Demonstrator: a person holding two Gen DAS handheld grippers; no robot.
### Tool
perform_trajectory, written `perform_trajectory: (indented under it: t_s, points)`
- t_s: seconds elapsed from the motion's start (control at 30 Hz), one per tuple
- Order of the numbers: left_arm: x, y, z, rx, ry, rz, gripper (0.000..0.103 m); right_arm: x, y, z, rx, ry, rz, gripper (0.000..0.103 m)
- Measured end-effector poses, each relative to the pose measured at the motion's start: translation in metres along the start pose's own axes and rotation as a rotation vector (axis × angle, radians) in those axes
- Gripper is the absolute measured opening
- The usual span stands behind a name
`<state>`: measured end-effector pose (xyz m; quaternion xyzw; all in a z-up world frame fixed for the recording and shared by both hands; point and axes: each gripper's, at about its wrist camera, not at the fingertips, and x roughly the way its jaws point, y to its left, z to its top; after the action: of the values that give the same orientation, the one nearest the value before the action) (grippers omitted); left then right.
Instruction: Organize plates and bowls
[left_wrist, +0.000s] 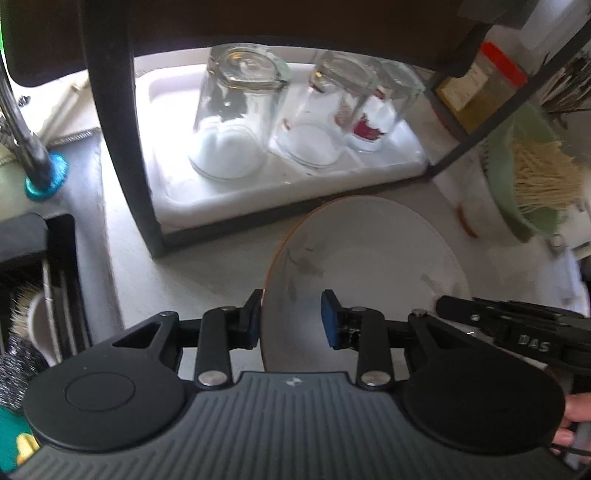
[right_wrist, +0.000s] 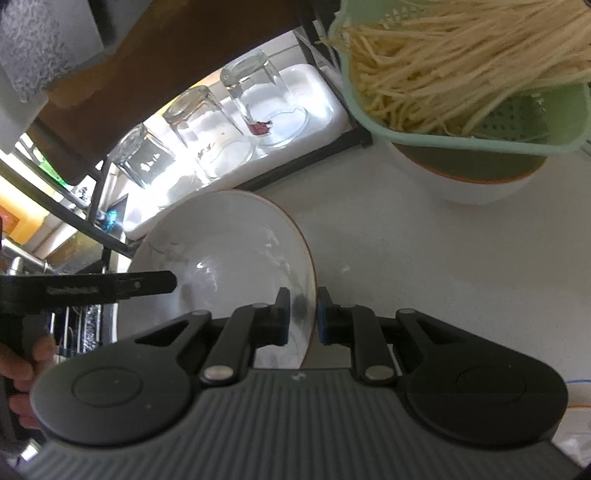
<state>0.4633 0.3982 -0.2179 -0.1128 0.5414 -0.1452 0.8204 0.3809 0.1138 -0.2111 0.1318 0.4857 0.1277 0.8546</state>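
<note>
A white plate with an orange rim (left_wrist: 369, 254) is held above the pale counter, between both grippers. My left gripper (left_wrist: 291, 319) straddles its left rim; the jaws stand apart with a gap between the right pad and the plate, so it looks open. In the right wrist view the same plate (right_wrist: 229, 243) shows, and my right gripper (right_wrist: 303, 314) is shut on its right rim. The right gripper's body also shows in the left wrist view (left_wrist: 517, 332), and the left gripper's in the right wrist view (right_wrist: 92, 288).
A black rack (left_wrist: 122, 147) holds a white tray (left_wrist: 295, 184) with three upside-down glasses (left_wrist: 236, 110). A green colander of pale noodles (right_wrist: 461, 74) sits on a white bowl with an orange rim (right_wrist: 469, 184). A tap (left_wrist: 29, 140) and a sink caddy (left_wrist: 37, 277) are at the left.
</note>
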Motion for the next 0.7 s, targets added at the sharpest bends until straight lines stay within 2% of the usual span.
perform_trajectory:
  t_s: [0.1,0.23,0.53,0.7]
  points:
    - [-0.008,-0.008,-0.004,0.019,0.003,-0.007,0.036,-0.006,-0.003,-0.001,-0.014,0.009,-0.004,0.018]
    - [-0.019,-0.017,-0.007,-0.006,-0.002,-0.021,0.036,-0.017,-0.006,-0.001,-0.023,0.01,0.005,0.018]
    - [-0.052,-0.037,-0.009,0.001,-0.019,-0.064,0.036,-0.055,-0.012,-0.005,-0.011,-0.031,0.038,0.018]
    - [-0.073,-0.052,-0.013,0.012,-0.047,-0.06,0.036,-0.08,-0.011,-0.007,-0.024,-0.074,0.056,0.018]
